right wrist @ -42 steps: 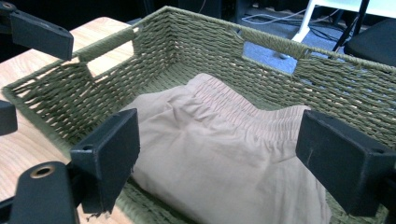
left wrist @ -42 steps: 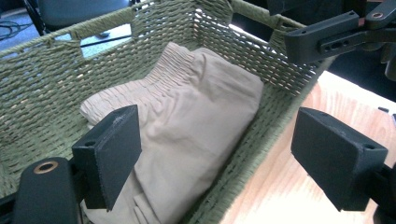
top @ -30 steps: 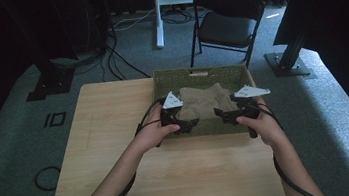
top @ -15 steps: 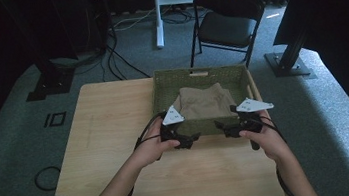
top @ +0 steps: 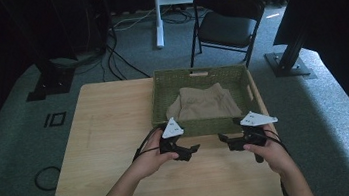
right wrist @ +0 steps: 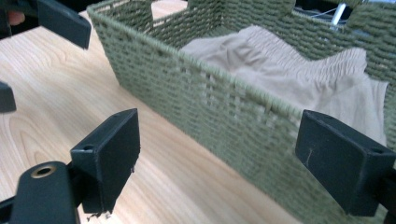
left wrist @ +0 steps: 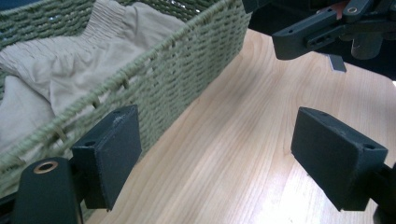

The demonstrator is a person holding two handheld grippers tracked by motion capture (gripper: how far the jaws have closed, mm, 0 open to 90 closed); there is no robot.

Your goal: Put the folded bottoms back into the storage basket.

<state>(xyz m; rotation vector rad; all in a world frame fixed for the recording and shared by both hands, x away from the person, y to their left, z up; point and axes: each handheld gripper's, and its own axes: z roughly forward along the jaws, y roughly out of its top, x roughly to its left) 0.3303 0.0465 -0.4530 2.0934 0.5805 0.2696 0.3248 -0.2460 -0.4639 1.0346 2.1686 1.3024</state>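
the left gripper [top: 195, 149] and the right gripper [top: 224, 139] are held low over the light wooden table [top: 106, 136], just in front of the green woven rectangular basket [top: 203, 126], with their tips pointing toward each other and a small gap between them. both grippers have the jaws wide apart and nothing is between them. in the left gripper view the basket wall [left wrist: 187, 79] is just beside one jaw. the beige folded cloth with a gathered waistband [top: 206, 103] lies inside the basket, apart from both grippers. a black folding chair [top: 225, 18] stands on the floor behind the table.
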